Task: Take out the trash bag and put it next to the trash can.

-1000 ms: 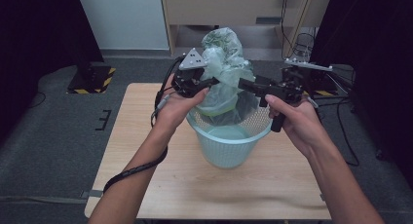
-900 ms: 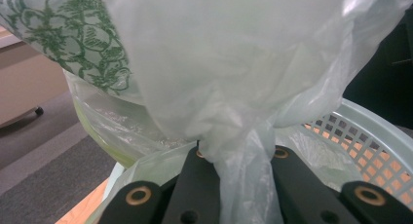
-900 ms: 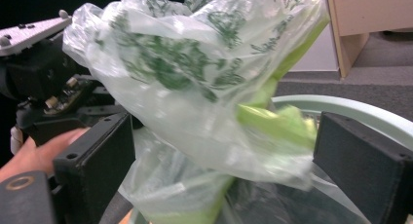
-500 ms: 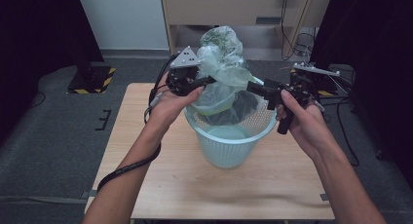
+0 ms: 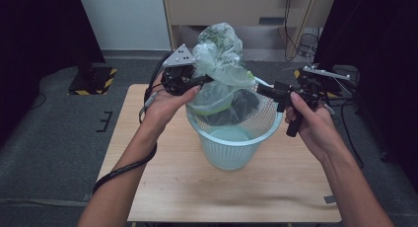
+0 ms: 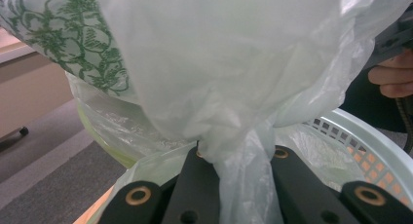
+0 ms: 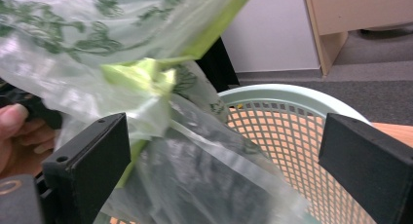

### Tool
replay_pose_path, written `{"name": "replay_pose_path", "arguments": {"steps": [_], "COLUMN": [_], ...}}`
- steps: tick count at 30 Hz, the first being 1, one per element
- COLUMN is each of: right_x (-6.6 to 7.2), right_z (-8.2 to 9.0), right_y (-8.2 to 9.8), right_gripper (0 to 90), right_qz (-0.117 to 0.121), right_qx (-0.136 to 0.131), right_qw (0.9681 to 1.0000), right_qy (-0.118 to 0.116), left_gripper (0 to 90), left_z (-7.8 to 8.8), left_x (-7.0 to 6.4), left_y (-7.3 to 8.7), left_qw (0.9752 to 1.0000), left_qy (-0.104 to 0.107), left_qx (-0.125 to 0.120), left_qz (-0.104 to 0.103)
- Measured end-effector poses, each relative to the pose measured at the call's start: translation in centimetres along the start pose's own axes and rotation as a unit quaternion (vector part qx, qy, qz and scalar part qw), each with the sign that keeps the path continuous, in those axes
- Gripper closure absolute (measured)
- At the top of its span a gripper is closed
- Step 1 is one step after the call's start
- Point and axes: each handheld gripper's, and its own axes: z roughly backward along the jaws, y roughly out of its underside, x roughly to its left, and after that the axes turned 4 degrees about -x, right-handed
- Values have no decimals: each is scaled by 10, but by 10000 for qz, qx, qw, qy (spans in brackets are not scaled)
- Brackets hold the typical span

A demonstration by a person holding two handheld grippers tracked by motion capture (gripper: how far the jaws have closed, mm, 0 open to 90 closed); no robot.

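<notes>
In the high view my left gripper (image 5: 204, 80) sits left of center in the upper half of the frame, and its 2 jaws are clamped together on a bunched neck of the plastic bag (image 5: 220, 59). My left gripper view shows this plainly: the twisted film of the bag (image 6: 243, 185) runs down between my 2 black jaws at the bottom center, and the rest of the bag balloons above them, with a green printed pattern at the upper left of that frame.

The bag hangs over the pale green basket (image 5: 236, 143), which stands near the middle of the wooden table (image 5: 172, 187). The bag's lower part dips inside the basket's rim; its top rises above both grippers.

My right gripper (image 5: 263, 90) is right of center in the high view, pointing left toward the bag, just over the basket's right rim. In my right gripper view its 2 jaws stand wide apart at the lower left and lower right; the bag (image 7: 160, 136) lies against and in front of the left jaw, while the right jaw is well clear of it, with the mesh wall of the basket (image 7: 277, 136) between them. Neither pad presses on the film.
</notes>
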Motion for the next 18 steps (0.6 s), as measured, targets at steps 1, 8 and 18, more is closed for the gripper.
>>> {"name": "replay_pose_path", "arguments": {"steps": [1,8,18], "right_x": [-2,-8,-26], "right_z": [2,6,15], "right_y": [0,1,5], "right_gripper": [51,50,51], "right_qz": [-13,13,-2], "right_qx": [-21,-43,-24], "right_qw": [10000,9999,9995], "right_qy": [22,91,314], "left_gripper": [886,886,886], "left_z": [2,11,34], "left_x": [0,3,12], "left_y": [-1,-3,-7], "left_qw": [10000,9999,9995], "left_qy": [-19,-89,-243], "left_qx": [-17,-59,-181], "left_qz": [-6,-15,2]}}
